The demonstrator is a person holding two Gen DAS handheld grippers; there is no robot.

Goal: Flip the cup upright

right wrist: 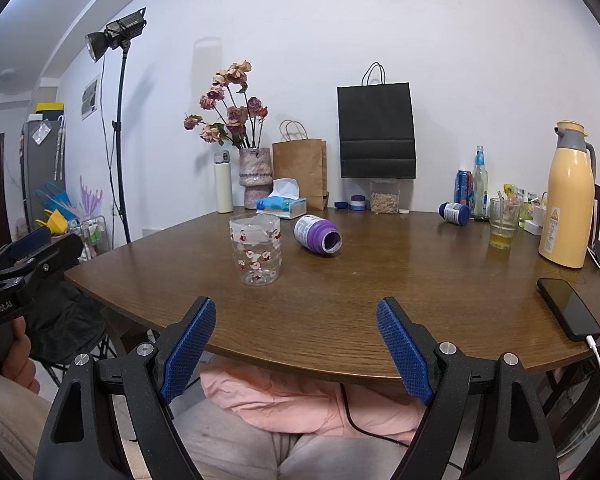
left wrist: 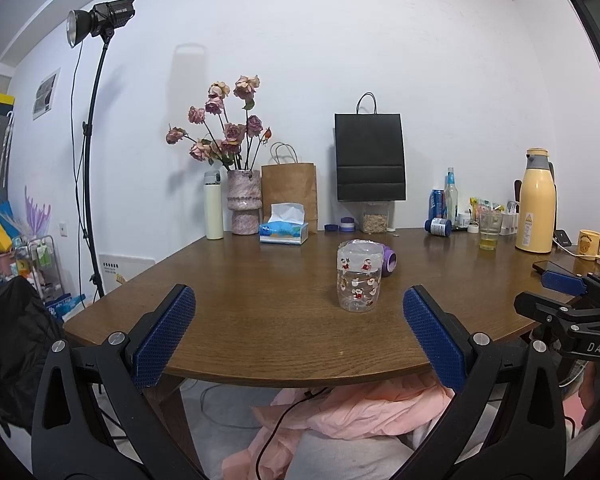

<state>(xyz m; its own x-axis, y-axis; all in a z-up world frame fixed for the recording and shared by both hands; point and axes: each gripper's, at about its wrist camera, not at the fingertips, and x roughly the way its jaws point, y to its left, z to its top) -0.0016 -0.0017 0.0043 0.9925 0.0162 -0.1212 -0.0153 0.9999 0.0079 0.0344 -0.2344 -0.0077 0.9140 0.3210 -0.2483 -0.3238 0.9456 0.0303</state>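
A clear plastic cup (left wrist: 359, 278) with red cartoon prints stands on its base on the brown table (left wrist: 260, 320), mouth up; it also shows in the right wrist view (right wrist: 255, 254). A purple cup (right wrist: 317, 236) lies on its side just behind and right of it, its open mouth facing right; in the left wrist view only its end (left wrist: 388, 263) shows behind the clear cup. My left gripper (left wrist: 299, 330) is open and empty over the table's front edge. My right gripper (right wrist: 296, 340) is open and empty at the front edge.
Along the back stand a vase of dried roses (left wrist: 243, 207), a tissue box (left wrist: 284, 232), paper bags (left wrist: 369, 156), bottles, a glass of yellow liquid (right wrist: 502, 224) and a yellow thermos (right wrist: 568, 196). A phone on a cable (right wrist: 568, 308) lies at the right edge.
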